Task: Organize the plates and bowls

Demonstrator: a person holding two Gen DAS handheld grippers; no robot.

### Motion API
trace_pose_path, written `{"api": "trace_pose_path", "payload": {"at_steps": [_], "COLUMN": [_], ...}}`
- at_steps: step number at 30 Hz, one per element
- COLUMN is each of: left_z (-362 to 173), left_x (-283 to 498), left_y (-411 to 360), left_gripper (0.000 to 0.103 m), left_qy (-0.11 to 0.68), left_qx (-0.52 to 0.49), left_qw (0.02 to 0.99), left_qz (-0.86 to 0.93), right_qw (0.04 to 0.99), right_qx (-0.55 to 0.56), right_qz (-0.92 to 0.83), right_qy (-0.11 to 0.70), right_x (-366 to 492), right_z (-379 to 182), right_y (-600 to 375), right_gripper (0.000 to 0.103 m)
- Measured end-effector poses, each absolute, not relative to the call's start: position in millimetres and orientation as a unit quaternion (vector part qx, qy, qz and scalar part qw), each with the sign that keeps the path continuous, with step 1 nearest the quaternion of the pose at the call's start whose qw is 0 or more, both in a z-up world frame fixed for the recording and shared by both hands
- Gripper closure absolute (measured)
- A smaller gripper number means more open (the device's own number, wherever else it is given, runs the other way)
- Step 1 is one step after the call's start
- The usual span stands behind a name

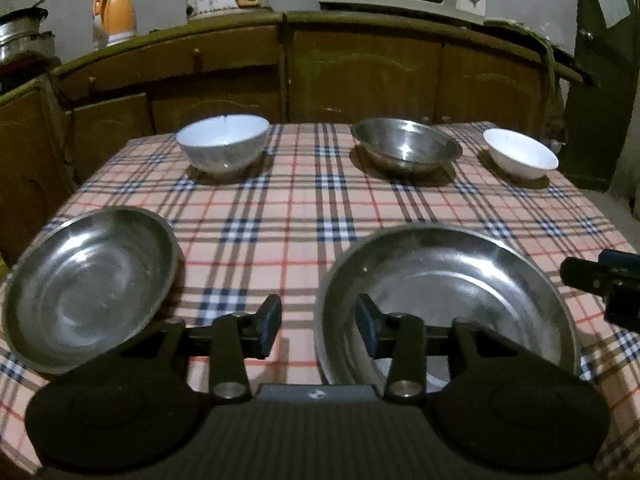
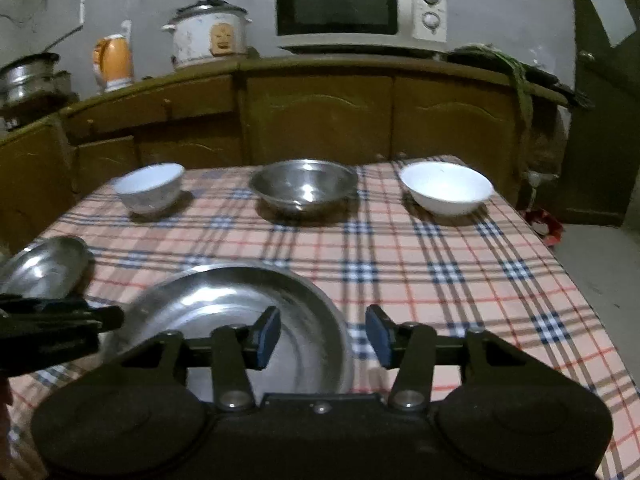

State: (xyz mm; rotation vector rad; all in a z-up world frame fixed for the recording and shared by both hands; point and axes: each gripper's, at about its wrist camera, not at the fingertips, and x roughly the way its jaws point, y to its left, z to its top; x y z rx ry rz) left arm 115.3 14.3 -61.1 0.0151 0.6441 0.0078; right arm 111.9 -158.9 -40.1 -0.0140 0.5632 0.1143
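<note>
My right gripper [image 2: 322,336] hangs with jaws apart, straddling the right rim of the big plate [image 2: 224,304]. My left gripper [image 2: 60,324] pokes in at left. On the checked surface [image 2: 440,280] beyond stand three bowls; a small plate [image 2: 44,264] lies far left.

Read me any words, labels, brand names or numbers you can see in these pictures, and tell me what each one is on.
None can be read.
Microwave: marks around its two knobs, too small and blurred.
Rice cooker: an orange front panel, no letters legible.
Paper on the door: blank or too blurred to tell.
Orange kettle, bowls, plates and checked tablecloth: no text visible.
</note>
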Motion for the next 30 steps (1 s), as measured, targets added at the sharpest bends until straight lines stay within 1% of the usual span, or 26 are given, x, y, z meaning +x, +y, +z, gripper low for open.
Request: {"api": "trace_pose_path", "payload": {"at_steps": [1,2,5,6,14,30], "left_z": [-57,-53,-41,-37,-18,-15], "left_x": [114,113,109,107,97,87], "left_y": [16,19,26,29,55,133], "left_gripper": [0.055,0.052,0.047,0.042,0.031,0.030], "left_qy": [0.314,0.312,0.309,0.309,0.299,0.297], "left_qx": [0.005,0.003,-0.003,-0.003,-0.014,-0.039], "left_qw": [0.949,0.950,0.951,0.951,0.953,0.948], "left_qz": [0.006,0.008,0.011,0.016,0.045,0.106], "right_qw": [0.960,0.960,0.958,0.957,0.950,0.934], "right_qx": [-0.009,-0.010,-0.007,-0.004,-0.002,-0.021], "right_qz": [0.061,0.066,0.084,0.089,0.134,0.200], "right_qy": [0.274,0.272,0.275,0.277,0.283,0.296], "right_x": [111,111,111,111,111,121], "right_z": [-37,-34,-27,-25,-13,-10], "right_y": [-155,-150,-137,-133,-93,2], "right_gripper": [0.036,0.034,0.034,0.034,0.034,0.034]}}
